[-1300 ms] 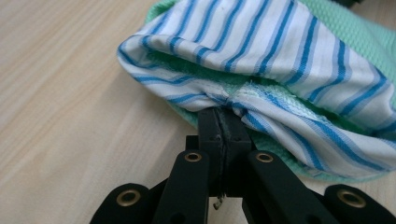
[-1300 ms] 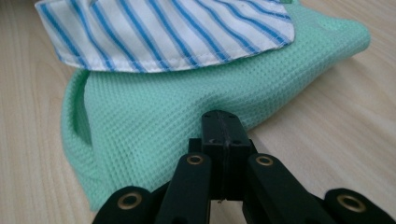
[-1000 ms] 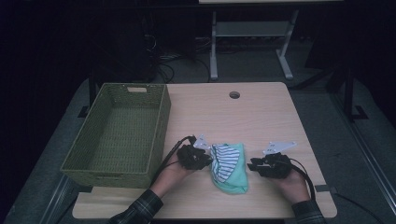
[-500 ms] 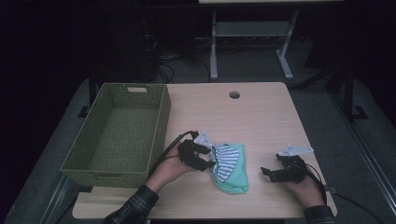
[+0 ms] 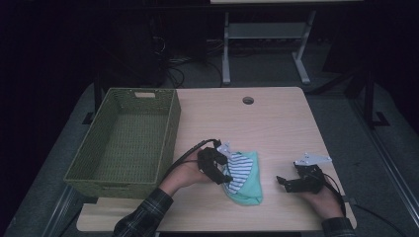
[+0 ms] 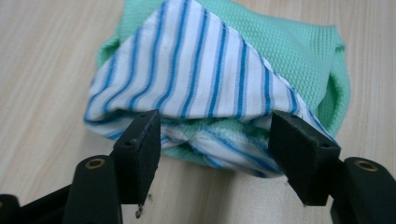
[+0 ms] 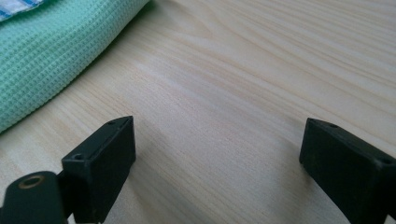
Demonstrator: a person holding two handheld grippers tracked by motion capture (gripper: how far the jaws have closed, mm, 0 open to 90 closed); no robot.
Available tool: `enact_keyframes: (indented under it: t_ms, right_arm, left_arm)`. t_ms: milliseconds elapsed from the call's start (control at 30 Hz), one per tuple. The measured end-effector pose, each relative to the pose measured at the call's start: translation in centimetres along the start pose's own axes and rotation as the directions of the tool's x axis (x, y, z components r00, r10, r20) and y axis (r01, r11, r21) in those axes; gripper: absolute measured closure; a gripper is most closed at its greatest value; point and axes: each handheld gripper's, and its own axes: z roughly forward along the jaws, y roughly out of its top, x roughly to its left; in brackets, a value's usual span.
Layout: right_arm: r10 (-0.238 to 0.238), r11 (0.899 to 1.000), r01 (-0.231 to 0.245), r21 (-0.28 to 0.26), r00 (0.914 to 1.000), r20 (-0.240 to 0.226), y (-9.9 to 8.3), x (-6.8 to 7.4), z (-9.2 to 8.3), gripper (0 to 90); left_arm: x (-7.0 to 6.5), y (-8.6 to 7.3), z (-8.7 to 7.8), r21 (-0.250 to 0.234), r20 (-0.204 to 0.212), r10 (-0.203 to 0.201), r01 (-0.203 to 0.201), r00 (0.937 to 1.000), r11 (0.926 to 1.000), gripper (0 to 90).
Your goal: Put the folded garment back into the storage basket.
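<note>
We are resting our left gripper (image 5: 221,170), jaws just opening, against the folded striped cloth (image 5: 240,175). Our right gripper (image 5: 291,183), also just opening on nothing, is sitting farther right, so left is nearer

A folded bundle of cloth (image 5: 243,177) lies flat on the tabletop (image 5: 276,123), toward the near edge and roughly midway across its width. Two fabrics make it up: a mint-green waffle-weave cloth (image 6: 299,51) underneath, and a white piece with thin blue stripes (image 6: 196,74) folded over it into a triangular flap whose point reaches back onto the green. In the left gripper view the striped layer tucks under itself along the near edge, where a few loose folds bunch together; whether it is a separate item or sewn to the green one is hard to tell. The green cloth's edges curve outward in soft, rounded folds.
</note>
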Motion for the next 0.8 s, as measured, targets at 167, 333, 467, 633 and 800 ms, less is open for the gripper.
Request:
enact_keyframes:
  t_ms: [167, 333, 467, 633, 800]
  right_arm:
    - [0.001, 1.0, -0.001, 0.0, 1.0, 0.001, 0.0, 0.0, 0.0, 10.4]
    - [0.002, 1.0, -0.002, 0.0, 1.0, 0.003, 0.0, 0.0, 0.0, 10.5]
    - [0.003, 1.0, -0.003, 0.0, 1.0, 0.003, 0.0, 0.0, 0.0, 10.5]
    - [0.003, 1.0, -0.003, -0.001, 1.0, 0.005, 0.0, 0.0, 0.0, 10.6]
    - [0.004, 1.0, -0.004, -0.001, 1.0, 0.007, 0.0, 0.0, 0.0, 10.6]
  left_arm:
    - [0.0, 0.3, 1.0, 0.042, -0.006, 0.043, -0.043, 0.9991, 0.9982, 27.6]
    - [0.2, 0.2, 1.7, 0.065, 0.002, 0.045, -0.045, 0.999, 0.9969, 24.9]
    - [0.5, 0.0, 2.1, 0.088, 0.012, 0.043, -0.043, 0.999, 0.9952, 23.6]
    - [0.7, 0.0, 2.5, 0.101, 0.029, 0.028, -0.03, 0.9992, 0.9945, 21.7]
    - [0.6, 0.0, 2.7, 0.109, 0.023, 0.031, -0.033, 0.9993, 0.9935, 21.2]
